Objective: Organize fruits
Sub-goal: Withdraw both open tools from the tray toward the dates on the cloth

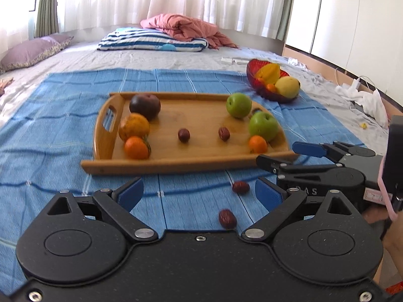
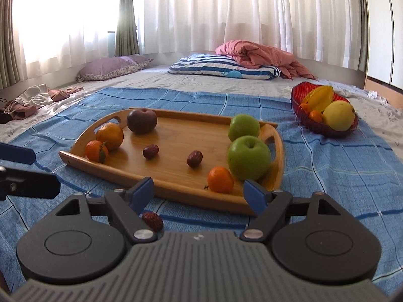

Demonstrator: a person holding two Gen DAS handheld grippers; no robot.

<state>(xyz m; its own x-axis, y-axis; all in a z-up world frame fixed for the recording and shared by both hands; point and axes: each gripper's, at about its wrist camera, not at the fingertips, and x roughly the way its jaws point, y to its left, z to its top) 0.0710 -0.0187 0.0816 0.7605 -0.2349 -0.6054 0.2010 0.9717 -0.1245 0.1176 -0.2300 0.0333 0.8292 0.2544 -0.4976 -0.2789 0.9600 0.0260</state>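
- Left tool (image 1: 199, 192): blue pads spread, empty; two wrinkled red dates, one (image 1: 240, 187) at its 1 o'clock, one (image 1: 227, 218) low between the fingers, lie on the blue checked bedspread (image 1: 63, 130).
- Right tool (image 2: 199, 191): also spread, empty, facing the small orange mandarin (image 2: 220, 179) at 12 o'clock.
- Risk: the rectangular wooden tray (image 2: 176, 188) rests on soft bedding; pressing its rim likely tips it and rolls the round green apples (image 2: 248, 156).
- Risk: the two tools sit close together and may collide.
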